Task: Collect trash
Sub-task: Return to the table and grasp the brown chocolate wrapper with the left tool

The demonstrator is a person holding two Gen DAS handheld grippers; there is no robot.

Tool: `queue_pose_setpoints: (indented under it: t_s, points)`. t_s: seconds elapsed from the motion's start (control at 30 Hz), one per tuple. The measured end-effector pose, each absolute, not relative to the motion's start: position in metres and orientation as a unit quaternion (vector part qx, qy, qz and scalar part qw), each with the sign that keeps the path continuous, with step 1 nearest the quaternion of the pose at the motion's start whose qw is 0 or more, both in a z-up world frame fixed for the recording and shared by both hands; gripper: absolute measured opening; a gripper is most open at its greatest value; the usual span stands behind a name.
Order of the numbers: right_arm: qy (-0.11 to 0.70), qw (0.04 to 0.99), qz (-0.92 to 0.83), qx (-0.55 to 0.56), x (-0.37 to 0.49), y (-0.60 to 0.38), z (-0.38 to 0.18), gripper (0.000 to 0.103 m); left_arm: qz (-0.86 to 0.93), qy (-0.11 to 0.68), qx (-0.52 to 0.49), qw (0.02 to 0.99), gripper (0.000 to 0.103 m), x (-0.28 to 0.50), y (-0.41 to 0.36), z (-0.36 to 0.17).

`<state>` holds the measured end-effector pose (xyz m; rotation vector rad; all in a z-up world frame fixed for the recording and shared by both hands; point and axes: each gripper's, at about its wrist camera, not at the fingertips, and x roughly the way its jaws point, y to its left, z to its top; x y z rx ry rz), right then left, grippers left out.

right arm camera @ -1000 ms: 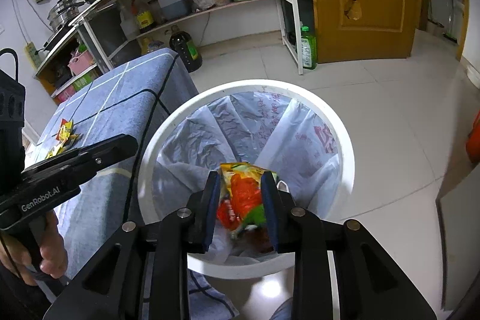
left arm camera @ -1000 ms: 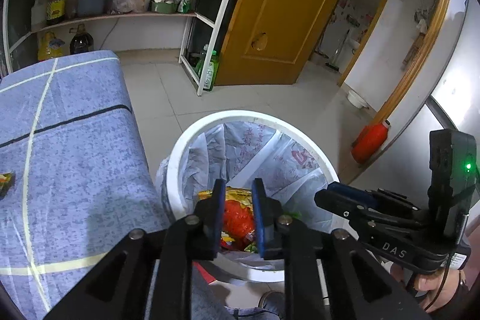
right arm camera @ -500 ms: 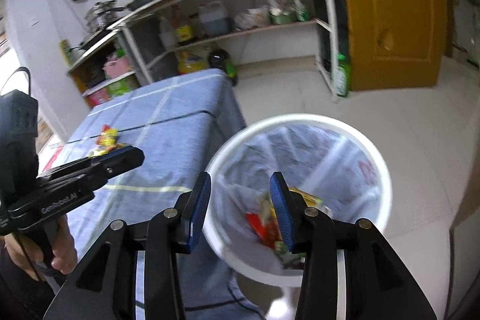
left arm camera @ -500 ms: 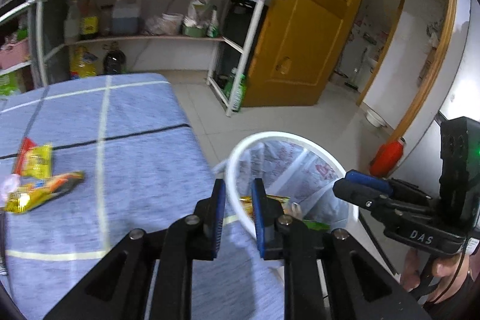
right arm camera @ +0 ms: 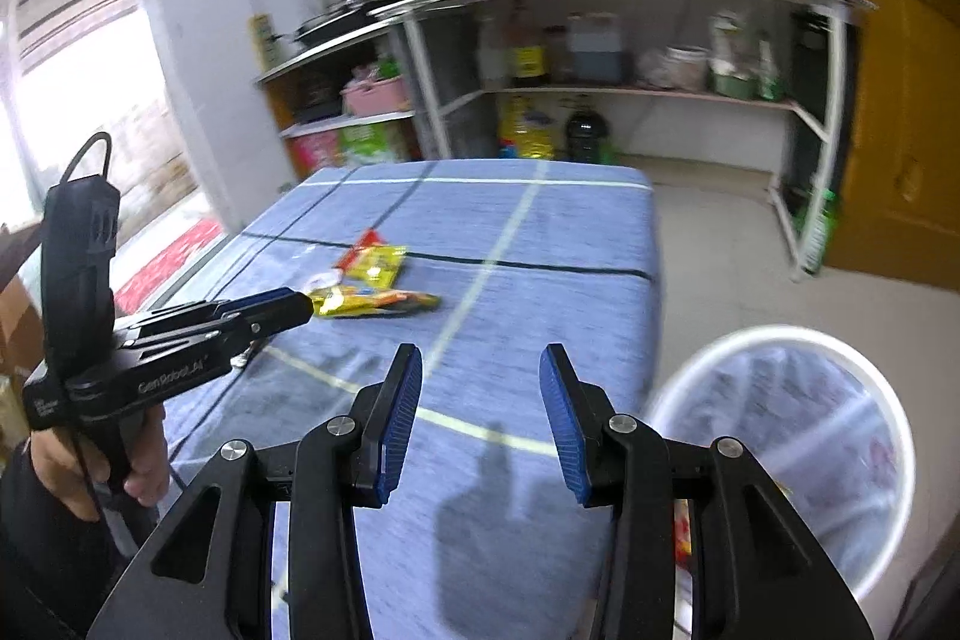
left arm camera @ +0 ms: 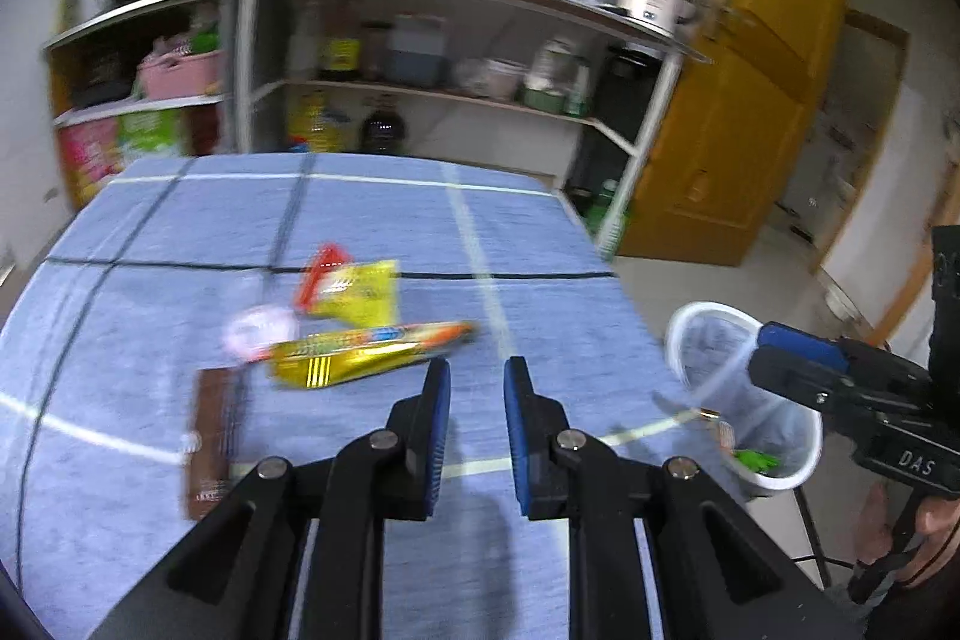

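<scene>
- Step in hand, as I judge it: a reach toward the litter left on the blue checked cloth-covered worktop (left arm camera: 540, 232) — neither tool carries anything, and some rubbish already lies in the white round bin with a pale plastic liner (left arm camera: 780, 481).
- The left hand-held gripper (left arm camera: 476, 421) holds its blue-padded jaws slightly apart, with nothing between them. The right hand-held gripper (right arm camera: 480, 424) has its jaws spread wide, also empty.
- The trash lies in one cluster toward the far left of the worktop: a long gold-and-orange foil snack wrapper (left arm camera: 366, 352), a yellow crinkled packet with a red corner (left arm camera: 354, 289) just beyond it, a pale pink round scrap (left arm camera: 258, 331) at the long wrapper's left end, and a flat dark brown rectangular wrapper (left arm camera: 213, 436) nearer, to the left.
- In the left wrist view, the long wrapper's right end sits just ahead and left of the left tool's tips — near, not touching. From the right wrist view the same cluster (right arm camera: 375, 301) lies well apart, far and to the left, beyond the left tool seen in profile.
- The bin stands off the worktop's right edge, low on the floor side, to the right of both tools (right arm camera: 786, 340).
- Next move, in my view: the left tool needs to go forward and down with a small shift left, straddle the thin wrapper and pinch it flat — flimsy foil may slide on the cloth. Motion blur hides fine detail.
</scene>
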<state>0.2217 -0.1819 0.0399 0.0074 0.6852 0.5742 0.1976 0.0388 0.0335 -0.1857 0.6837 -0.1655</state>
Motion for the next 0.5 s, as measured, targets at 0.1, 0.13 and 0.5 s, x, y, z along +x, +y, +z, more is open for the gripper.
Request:
queue_pose_setpoints:
  t_s: [0.1,0.13,0.5]
  points:
    - [0.331,0.896,0.295,-0.015,0.227,-0.159,0.037,0.042,-0.047,0.334,-0.099,0.936,0.022,0.196,0.067,0.029]
    - [0.332,0.894,0.300,-0.023,0.229,-0.151,0.036,0.042,-0.041,0.335,-0.104,0.936,0.023,0.196,0.075,0.026]
    - [0.345,0.867,0.339,-0.120,0.267,-0.085,0.009,0.044,0.011,0.373,-0.111,0.921,0.036,0.195,0.121,-0.009]
